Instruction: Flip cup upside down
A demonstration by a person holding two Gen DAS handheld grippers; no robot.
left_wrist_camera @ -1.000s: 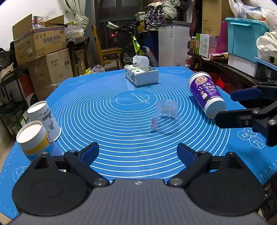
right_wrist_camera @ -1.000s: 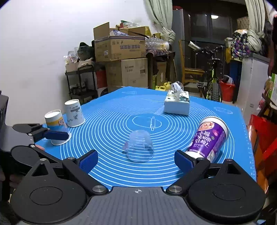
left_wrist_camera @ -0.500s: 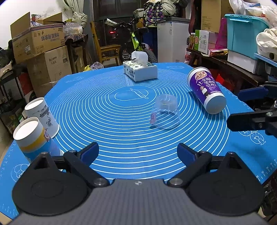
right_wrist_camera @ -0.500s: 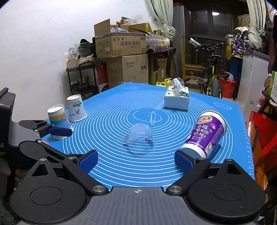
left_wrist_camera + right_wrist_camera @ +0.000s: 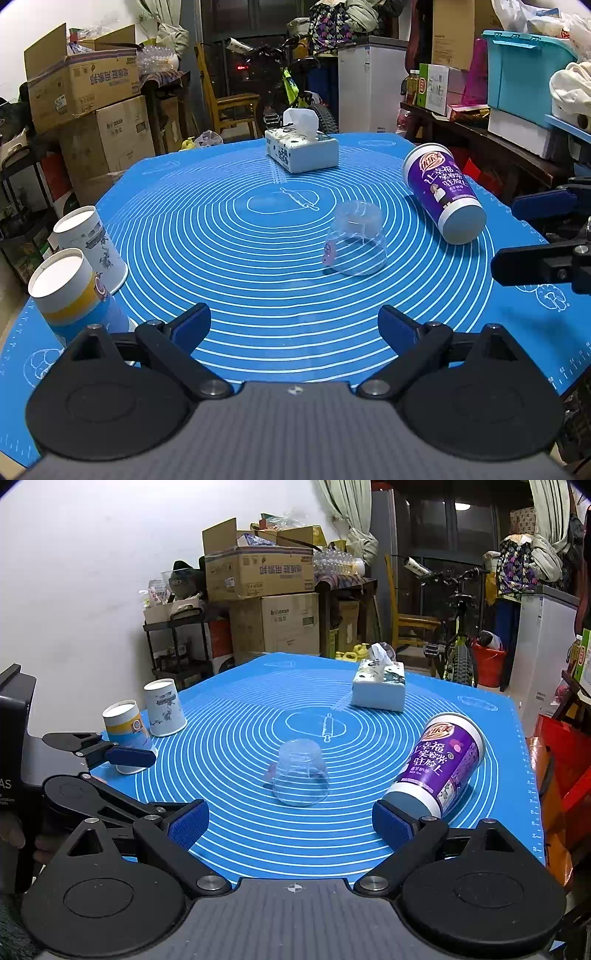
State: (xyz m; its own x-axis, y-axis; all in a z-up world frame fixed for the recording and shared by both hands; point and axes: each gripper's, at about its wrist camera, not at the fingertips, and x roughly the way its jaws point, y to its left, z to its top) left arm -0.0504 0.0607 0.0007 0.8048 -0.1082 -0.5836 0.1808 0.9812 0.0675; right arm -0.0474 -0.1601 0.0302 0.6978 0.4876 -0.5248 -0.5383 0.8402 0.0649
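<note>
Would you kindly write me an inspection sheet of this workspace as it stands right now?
Surface: blue baking mat with white rings covers the table.
Job's things: clear plastic cup stands mouth down near the middle; two paper cups stand mouth down at the mat's left edge; purple cup lies on its side at the right.
Clutter: tissue box at the far side.
Grippers: left tongs open, holding nothing; right tongs open, holding nothing, near the purple cup's base.
Cables: nothing seen.
Surroundings: stacked cardboard boxes, bicycle, white cabinet, teal bin.
</note>
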